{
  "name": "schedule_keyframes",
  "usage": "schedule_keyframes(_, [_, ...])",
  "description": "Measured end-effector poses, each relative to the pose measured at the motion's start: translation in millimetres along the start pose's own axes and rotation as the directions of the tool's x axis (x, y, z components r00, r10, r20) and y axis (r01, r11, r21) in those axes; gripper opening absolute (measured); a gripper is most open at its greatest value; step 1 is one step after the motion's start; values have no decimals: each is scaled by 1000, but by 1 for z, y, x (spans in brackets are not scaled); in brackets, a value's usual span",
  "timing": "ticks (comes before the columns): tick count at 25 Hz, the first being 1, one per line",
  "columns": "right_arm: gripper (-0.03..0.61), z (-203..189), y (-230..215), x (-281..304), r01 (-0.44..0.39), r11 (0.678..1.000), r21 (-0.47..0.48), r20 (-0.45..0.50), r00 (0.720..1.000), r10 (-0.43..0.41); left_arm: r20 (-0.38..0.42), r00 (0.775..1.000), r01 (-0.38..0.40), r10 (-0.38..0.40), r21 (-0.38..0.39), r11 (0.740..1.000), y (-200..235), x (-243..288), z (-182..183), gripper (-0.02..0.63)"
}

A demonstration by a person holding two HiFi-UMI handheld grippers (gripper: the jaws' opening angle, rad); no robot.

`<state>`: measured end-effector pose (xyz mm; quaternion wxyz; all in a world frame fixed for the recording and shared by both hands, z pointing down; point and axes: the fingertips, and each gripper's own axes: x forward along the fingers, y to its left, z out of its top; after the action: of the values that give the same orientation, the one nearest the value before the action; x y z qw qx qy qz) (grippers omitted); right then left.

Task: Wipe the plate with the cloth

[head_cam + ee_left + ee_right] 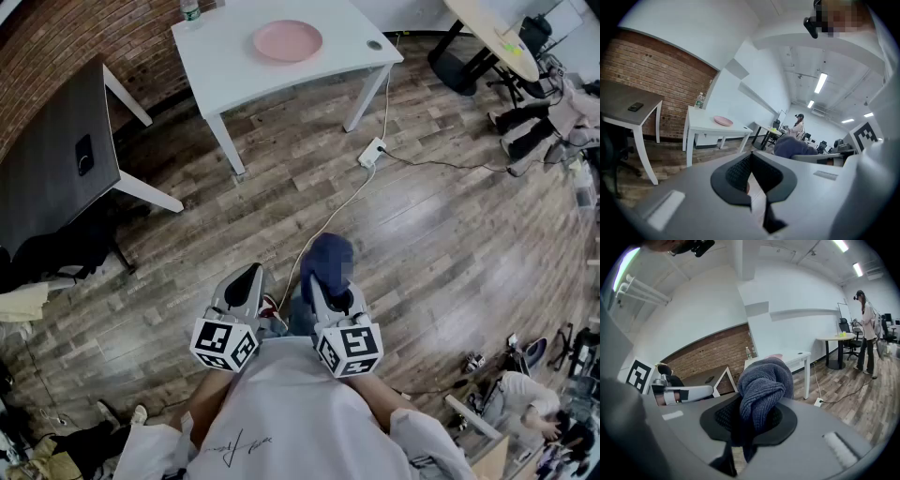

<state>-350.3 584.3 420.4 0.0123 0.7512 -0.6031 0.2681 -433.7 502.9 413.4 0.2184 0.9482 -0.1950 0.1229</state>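
A pink plate [288, 40] lies on a white table [225, 66] far ahead of me; in the left gripper view the plate [723, 121] looks small and distant. My right gripper [330, 283] is shut on a blue-grey knitted cloth [327, 262], and that cloth [761, 390] bulges up out of the jaws in the right gripper view. My left gripper [246, 284] is shut with nothing in it. Both grippers are held close to my body over the wooden floor, far short of the table.
A grey table [52, 164] with a dark phone [84, 155] stands at the left. A white power strip [372, 152] and its cable lie on the floor between me and the white table. A round table [495, 33] and chairs are at the far right. A bottle [190, 11] stands at the white table's back corner.
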Motion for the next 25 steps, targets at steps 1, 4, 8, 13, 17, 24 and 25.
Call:
schedule_keyframes(1, [77,7,-10,4,-7,1000,2,4,1000,7,-4,1000,-5,5,10,1000,-3,11,3,12])
schedule_keyframes(4, [77,26,-36,16,-25,1000,5,17,1000,24,-10,1000,-16,16,26,1000,-13,42,14,11])
schedule_keyframes(8, [77,48,-65,32,-42,999,15,45,998,41,6,1000,-26,26,36,999,-20,77,34,11])
schedule_keyframes(13, [78,70,-102,40,-80,997,14,49,996,79,38,999,-27,25,59,998,-43,120,53,12])
schedule_keyframes(17, [81,80,-120,44,-109,994,-9,35,993,110,46,998,-54,51,56,997,-54,146,57,11])
schedule_keyframes(24, [83,91,-129,61,-130,991,-42,22,991,131,4,996,-91,91,96,991,-55,177,53,11])
schedule_keyframes(25, [83,92,-129,63,-135,990,-38,17,991,136,2,995,-97,97,91,991,-53,179,54,11])
